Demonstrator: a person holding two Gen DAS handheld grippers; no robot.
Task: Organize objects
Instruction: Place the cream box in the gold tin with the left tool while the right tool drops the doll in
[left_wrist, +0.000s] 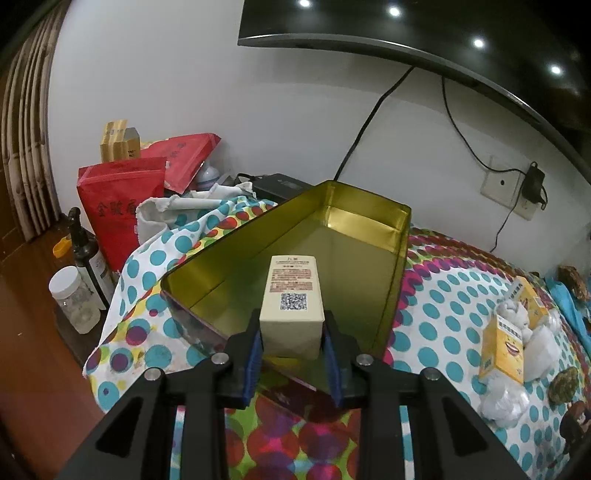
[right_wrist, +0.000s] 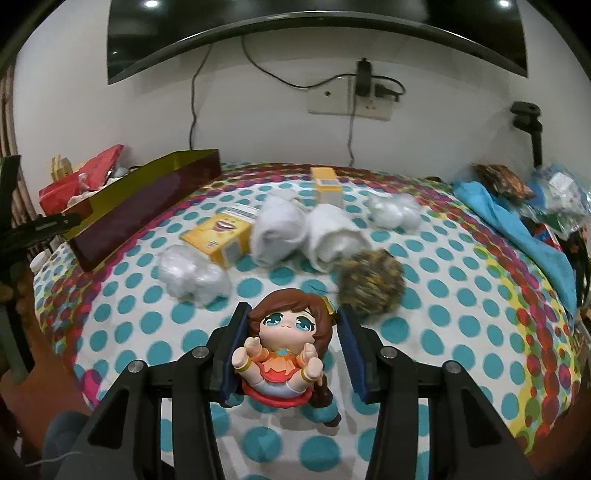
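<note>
Over the tin: two loads at risk

Left gripper (left_wrist: 291, 332) is clamped on a cream box (left_wrist: 291, 299) held above the open tin (left_wrist: 400, 236); a skewed release could catch the rim. Right gripper (right_wrist: 290, 339) is closed around a doll (right_wrist: 284, 350); its round head could be lost.

Bunch of stuff you can't really make out here. The brown-and-tan fuzzy pompom ball (right_wrist: 370, 279) is smeared with blur, so no telling its texture. The small cream cardboard box (left_wrist: 291, 308) has tiny red print and a QR code, way too small to read, and its bottom end is hidden behind the left claw (left_wrist: 291, 343). The brown-haired chibi doll in the orange dress (right_wrist: 286, 347) has its sides covered by the right claw (right_wrist: 291, 350). The black wall-mounted TV screen (left_wrist: 424, 33) is cut off by the top edge. The near wall of the gold-lined rectangular metal tin (left_wrist: 391, 236) disappears behind the claw.
</note>
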